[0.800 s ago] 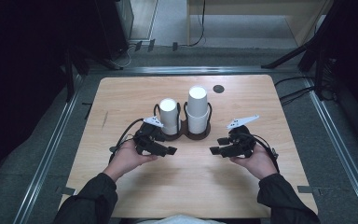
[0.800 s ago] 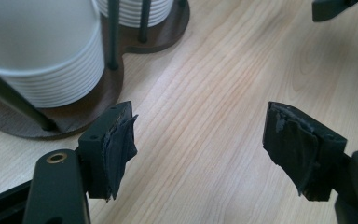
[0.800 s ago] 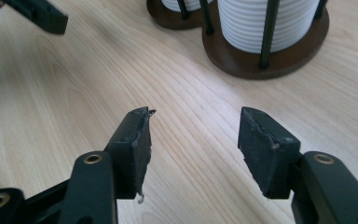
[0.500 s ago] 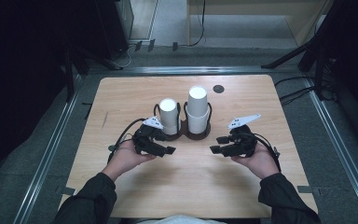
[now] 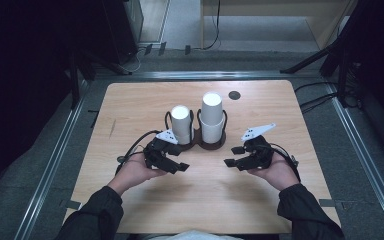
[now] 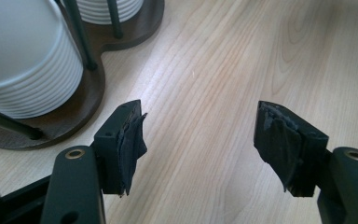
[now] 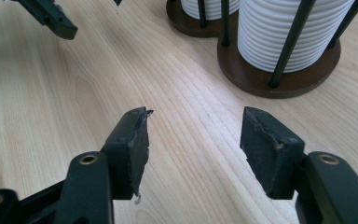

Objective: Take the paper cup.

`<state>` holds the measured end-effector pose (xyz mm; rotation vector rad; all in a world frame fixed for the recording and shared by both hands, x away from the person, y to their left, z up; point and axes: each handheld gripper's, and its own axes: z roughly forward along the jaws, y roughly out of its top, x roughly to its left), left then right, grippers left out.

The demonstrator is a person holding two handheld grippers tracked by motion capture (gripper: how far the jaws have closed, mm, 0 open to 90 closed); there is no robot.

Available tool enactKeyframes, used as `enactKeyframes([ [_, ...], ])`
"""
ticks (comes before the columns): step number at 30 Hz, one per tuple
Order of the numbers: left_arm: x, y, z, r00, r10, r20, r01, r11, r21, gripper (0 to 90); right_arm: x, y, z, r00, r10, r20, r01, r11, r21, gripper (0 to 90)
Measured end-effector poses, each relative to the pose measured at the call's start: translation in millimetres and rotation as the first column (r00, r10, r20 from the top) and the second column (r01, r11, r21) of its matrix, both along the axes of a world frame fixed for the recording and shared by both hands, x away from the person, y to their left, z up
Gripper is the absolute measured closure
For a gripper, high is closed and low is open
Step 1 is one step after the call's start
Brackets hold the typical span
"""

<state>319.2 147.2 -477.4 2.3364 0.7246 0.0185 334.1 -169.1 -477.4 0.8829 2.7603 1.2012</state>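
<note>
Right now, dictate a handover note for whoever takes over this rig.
Left hand-held gripper: jaws apart, empty, in front of the shorter cup stack.
Right hand-held gripper: jaws apart, empty, in front of the taller cup stack.
Both stacks stand in the dark holder on the table.
Done: no cup pulled out.
Left: probably grip a cup from a stack.

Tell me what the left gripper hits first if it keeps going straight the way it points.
Probably the right gripper. The left gripper, jaws apart and empty, points across the bare table toward it, passing in front of the cup holder. Depth is hard to judge.
</note>
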Motion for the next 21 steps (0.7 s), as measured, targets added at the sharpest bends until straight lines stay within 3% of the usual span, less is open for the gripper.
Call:
enactKeyframes([
  [4,0.7,1.4,-0.8,0.9999,-0.002,-0.010,0.002,1.0000,-0.005,33.0,-2.3,3.4,-0.4,0.9998,0.019,-0.002,-0.019,1.000,-0.013,41.1],
  [10,-1.7,1.4,4.9,0.9993,-0.024,-0.029,0.021,0.9974,-0.069,32.9,-2.5,4.0,-1.7,0.9993,0.036,-0.012,-0.036,0.999,-0.015,40.8],
  [21,0.9,3.7,3.8,0.9996,0.001,-0.027,-0.003,0.9986,-0.053,32.8,-3.1,4.5,-0.5,0.9992,0.040,0.006,-0.040,0.999,-0.026,38.4],
])
